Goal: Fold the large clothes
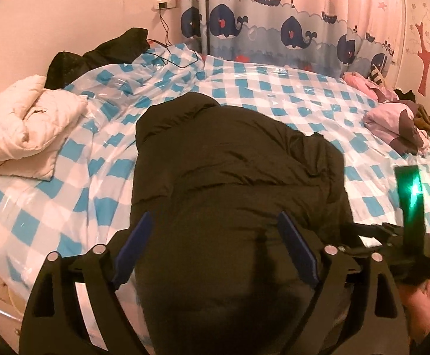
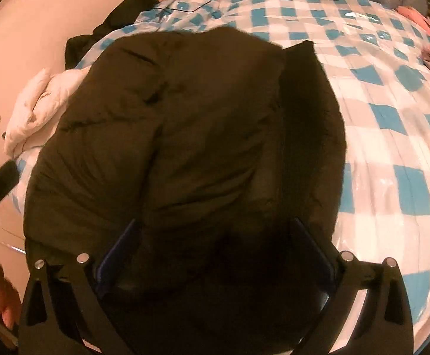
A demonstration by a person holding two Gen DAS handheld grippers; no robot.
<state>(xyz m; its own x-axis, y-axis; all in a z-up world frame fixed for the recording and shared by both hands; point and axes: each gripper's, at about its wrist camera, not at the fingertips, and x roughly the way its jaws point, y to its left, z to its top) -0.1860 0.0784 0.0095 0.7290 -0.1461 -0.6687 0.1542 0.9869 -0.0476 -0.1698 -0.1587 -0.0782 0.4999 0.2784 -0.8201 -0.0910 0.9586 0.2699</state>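
Note:
A large black puffy jacket (image 1: 229, 177) lies folded lengthwise on the bed's blue-and-white checked cover (image 1: 274, 88). My left gripper (image 1: 215, 224) hovers over the jacket's near end, open, its blue pads (image 1: 142, 230) wide apart and the fabric spread below them. In the right wrist view the same jacket (image 2: 185, 118) fills the middle. My right gripper (image 2: 215, 230) stands open over its near edge, with dark fabric between the wide jaws. The right gripper's body (image 1: 410, 207), with a green light, shows at the right of the left wrist view, a hand (image 1: 421, 301) below it.
A white quilted coat (image 1: 22, 130) lies at the bed's left edge with a black garment (image 1: 102, 53) behind it. A pile of pink and purple clothes (image 1: 398, 124) sits at the right. A whale-print curtain (image 1: 274, 29) hangs behind the bed, and a cable runs from a wall socket (image 1: 164, 0).

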